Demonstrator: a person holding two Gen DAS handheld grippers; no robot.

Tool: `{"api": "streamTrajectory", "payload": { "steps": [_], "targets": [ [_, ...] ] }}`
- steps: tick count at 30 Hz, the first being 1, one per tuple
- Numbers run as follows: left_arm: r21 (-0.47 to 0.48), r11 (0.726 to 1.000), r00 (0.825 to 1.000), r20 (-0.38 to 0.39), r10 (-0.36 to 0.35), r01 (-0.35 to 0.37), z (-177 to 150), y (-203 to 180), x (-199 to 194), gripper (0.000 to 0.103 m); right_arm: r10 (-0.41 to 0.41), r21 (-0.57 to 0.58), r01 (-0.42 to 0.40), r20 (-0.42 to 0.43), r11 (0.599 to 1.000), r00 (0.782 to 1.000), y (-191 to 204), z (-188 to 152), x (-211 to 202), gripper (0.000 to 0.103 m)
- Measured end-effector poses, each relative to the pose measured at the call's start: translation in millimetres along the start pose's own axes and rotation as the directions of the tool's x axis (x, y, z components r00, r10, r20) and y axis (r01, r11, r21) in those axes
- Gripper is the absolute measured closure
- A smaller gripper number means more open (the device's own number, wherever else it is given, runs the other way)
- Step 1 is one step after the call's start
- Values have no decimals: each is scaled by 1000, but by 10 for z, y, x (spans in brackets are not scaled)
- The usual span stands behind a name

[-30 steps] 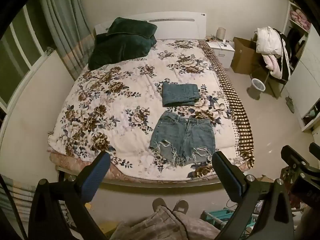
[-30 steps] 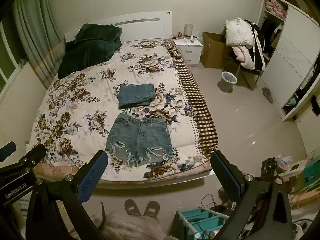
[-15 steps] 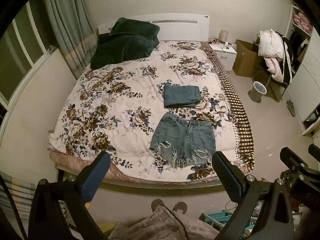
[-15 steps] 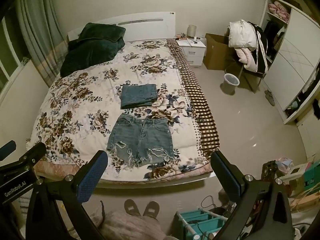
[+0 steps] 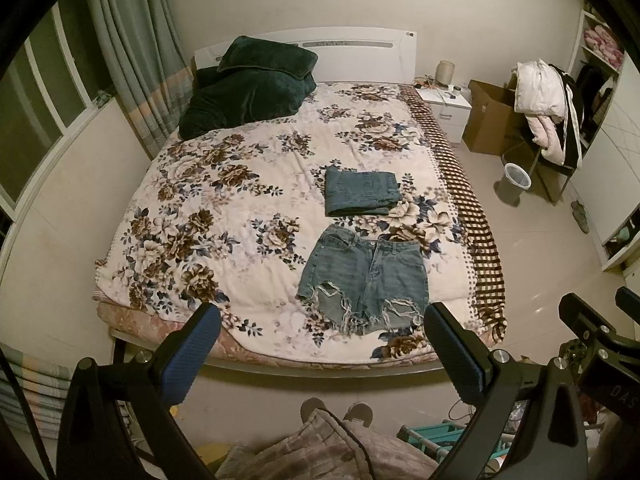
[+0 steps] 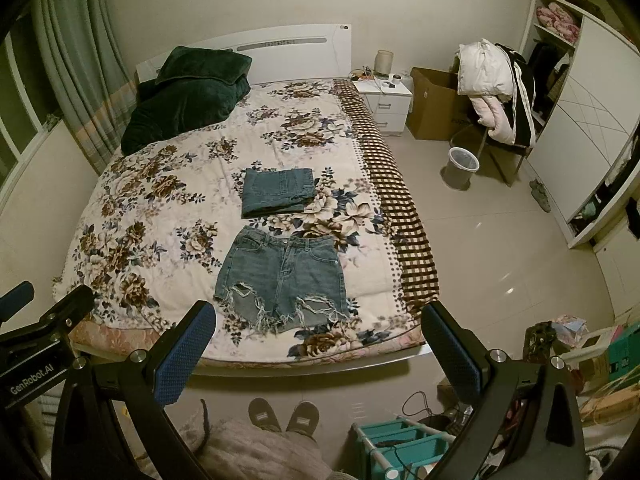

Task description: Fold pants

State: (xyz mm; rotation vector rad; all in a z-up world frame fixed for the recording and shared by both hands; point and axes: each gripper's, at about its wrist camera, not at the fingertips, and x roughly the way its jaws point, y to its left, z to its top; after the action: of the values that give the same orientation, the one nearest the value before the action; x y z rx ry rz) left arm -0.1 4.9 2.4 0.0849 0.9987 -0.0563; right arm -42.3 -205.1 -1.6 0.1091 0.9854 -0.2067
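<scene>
A pair of frayed denim shorts [image 5: 366, 278] lies flat near the foot of the bed, waistband away from me; it also shows in the right wrist view [image 6: 282, 276]. A folded denim garment [image 5: 360, 193] lies just behind the shorts, also seen in the right wrist view [image 6: 278, 192]. My left gripper [image 5: 320, 344] is open and empty, held above the floor in front of the bed's foot. My right gripper [image 6: 318, 344] is open and empty, held beside it at the same height.
The bed has a floral quilt [image 5: 224, 208] with a checked edge [image 5: 476, 240]. A dark green blanket [image 5: 248, 84] lies at the headboard. A bin [image 6: 460, 166], a box [image 6: 436, 104], a clothes-laden chair [image 6: 500, 92] and a teal rack [image 6: 400, 448] stand to the right.
Both views have tilted down slightly, so the bed sits lower in frame. The grippers stay open. The clothes have not moved.
</scene>
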Motion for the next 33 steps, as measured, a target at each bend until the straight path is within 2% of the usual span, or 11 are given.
{"api": "streamTrajectory", "payload": {
  "steps": [11, 19, 33],
  "targets": [
    [-5, 1000, 1000, 4, -1, 1, 15, -19, -12, 0, 13, -14, -13, 9, 1000, 1000, 121, 53, -58, 0],
    [-13, 1000, 1000, 13, 3, -3, 18, -182, -20, 0, 18, -16, -18, 9, 1000, 1000, 115, 94, -94, 0],
    [-16, 1000, 1000, 15, 0, 1, 7, -148, -27, 0, 18, -19, -18, 13, 1000, 1000, 78, 150, -154, 0]
  ]
}}
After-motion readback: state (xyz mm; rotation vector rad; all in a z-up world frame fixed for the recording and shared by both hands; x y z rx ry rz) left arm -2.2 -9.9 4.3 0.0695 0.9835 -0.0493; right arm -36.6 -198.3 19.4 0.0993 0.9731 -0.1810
